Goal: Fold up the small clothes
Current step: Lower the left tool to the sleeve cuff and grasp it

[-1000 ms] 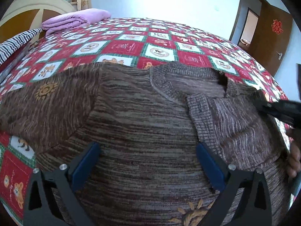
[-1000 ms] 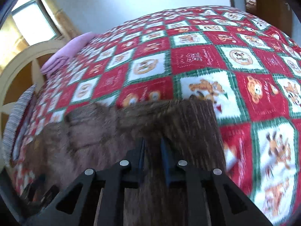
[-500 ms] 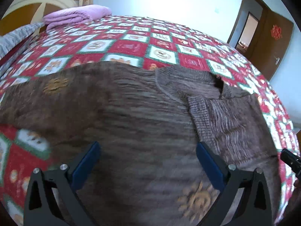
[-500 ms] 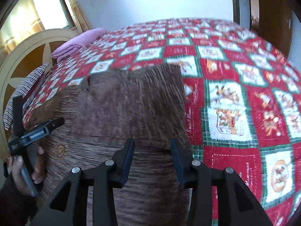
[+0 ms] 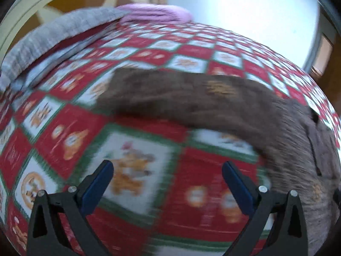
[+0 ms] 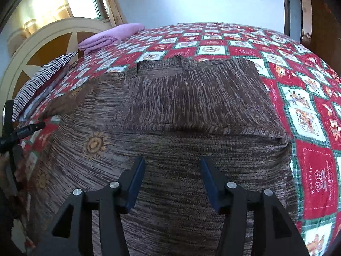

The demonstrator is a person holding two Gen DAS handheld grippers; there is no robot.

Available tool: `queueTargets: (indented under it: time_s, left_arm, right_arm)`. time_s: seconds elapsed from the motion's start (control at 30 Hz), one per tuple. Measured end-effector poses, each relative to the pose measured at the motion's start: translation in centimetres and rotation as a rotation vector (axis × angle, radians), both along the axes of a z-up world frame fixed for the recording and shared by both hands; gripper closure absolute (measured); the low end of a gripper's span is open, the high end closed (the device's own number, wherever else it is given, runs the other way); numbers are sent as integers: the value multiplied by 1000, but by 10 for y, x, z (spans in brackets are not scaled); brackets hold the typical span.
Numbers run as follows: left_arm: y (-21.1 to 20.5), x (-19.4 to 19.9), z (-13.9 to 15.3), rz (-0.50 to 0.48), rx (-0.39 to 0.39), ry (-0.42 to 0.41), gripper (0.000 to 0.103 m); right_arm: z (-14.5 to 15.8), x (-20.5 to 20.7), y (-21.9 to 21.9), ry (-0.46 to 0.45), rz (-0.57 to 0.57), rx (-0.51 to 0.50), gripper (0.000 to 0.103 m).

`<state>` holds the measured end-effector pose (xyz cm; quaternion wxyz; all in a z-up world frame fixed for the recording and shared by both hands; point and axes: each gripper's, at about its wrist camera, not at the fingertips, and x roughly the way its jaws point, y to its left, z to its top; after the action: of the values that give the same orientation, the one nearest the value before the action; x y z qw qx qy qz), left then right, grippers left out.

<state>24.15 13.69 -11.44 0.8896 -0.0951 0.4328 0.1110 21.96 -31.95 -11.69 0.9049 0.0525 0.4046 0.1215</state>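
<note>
**Two grippers apart over a half-folded sweater**

One brown sweater [image 6: 191, 111] lies flat on the red patchwork quilt [image 6: 315, 111], its right sleeve folded in across the chest, the other sleeve [image 5: 181, 93] stretched out sideways. The right gripper [image 6: 172, 179] hovers over the lower body of the knit, and its jaws have just been opening; nothing sits between them, and the blue pads [image 6: 136, 183] press on no cloth. The left gripper [image 5: 168, 183] stands wide, empty, over bare quilt just beside the outstretched sleeve; that view is smeared with blur. Seen from the right side, the left tool shows at the far edge, in a person's hand. A folded pink blanket [image 6: 110, 36] rests near the headboard [image 6: 42, 49], with striped cloth [image 6: 42, 79] beside it.
</note>
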Motion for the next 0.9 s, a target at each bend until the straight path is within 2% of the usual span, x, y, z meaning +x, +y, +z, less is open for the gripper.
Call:
queueTargets:
  time_s: [0.03,0.1,0.37,0.5,0.63,0.77,0.83,0.9]
  left_arm:
    - [13,0,-3,31,-62,9,0]
    - [32,0,-1,78,-173,-30,0]
    - [77,13,1,192,-426,-125,0]
    - [95,28,0,223,-474,-154,1]
    - [103,44,0,238,-463,-162,1]
    - [109,51,-1,255,-458,-175,7]
    - [109,53,-1,256,-455,-186,16]
    - [107,54,-1,242,-450,-177,38]
  right_arm:
    - [0,-1,-1,-4,-1,12,44]
    - [-1,-1,-1,-6,-2,17,43]
    - [-3,-3,1,-14,2,7,41]
    - [-4,-4,3,-17,4,-6,39]
    - [-4,-5,4,-19,4,-8,39]
    - [-4,-5,4,-18,4,-7,39]
    - [-4,-5,4,-18,4,-4,38]
    - [-4,-5,4,-19,5,1,38]
